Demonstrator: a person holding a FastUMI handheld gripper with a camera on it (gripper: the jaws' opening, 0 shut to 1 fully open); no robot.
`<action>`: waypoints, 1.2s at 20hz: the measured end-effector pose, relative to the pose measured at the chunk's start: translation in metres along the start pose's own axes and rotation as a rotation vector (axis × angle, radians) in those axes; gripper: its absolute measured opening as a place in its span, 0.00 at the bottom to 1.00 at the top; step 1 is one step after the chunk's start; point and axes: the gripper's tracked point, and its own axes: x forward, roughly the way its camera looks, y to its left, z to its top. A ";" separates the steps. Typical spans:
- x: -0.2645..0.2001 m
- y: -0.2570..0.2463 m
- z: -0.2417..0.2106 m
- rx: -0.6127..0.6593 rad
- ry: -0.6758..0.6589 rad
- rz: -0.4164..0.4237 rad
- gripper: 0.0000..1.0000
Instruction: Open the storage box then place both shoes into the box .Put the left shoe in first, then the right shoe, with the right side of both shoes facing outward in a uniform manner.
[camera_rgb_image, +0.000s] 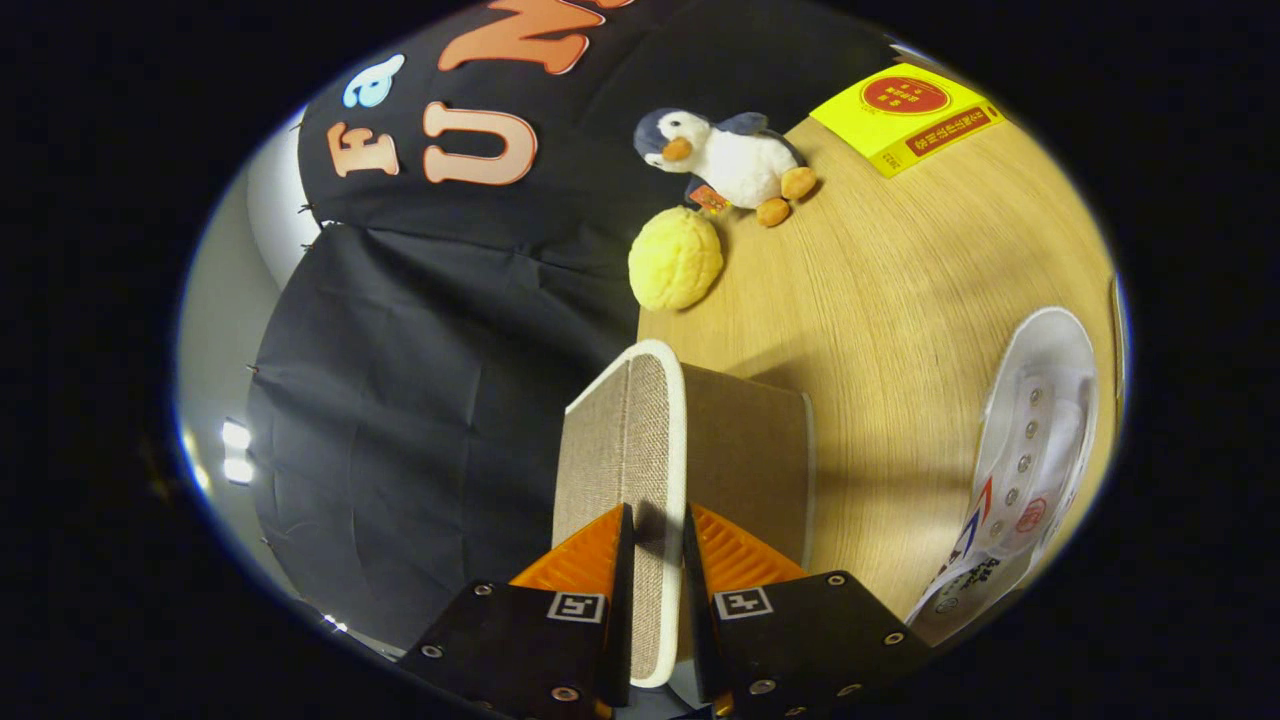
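Beige woven-fabric lid with white trim (628, 470) of the storage box (745, 460) stands on edge between the gripper (657, 540) fingers, which pinch it from both sides. Beside it on the light wooden table (900, 290) lies a white lace-up canvas shoe (1030, 450). Beyond sit a yellow textured ball (675, 258), a plush penguin (730, 160) and a flat yellow box (910, 115).

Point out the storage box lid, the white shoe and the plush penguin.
storage box lid (640, 430), gripper view, woven panel beyond the fingers clamped on its edge
white shoe (1035, 440), gripper view, eyelet row on its upper
plush penguin (735, 160), gripper view, white belly
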 end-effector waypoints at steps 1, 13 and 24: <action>0.001 0.005 0.001 0.018 -0.008 0.012 0.23; -0.016 0.074 0.011 0.023 -0.016 0.093 0.01; 0.012 0.215 0.006 -0.190 0.007 0.197 0.04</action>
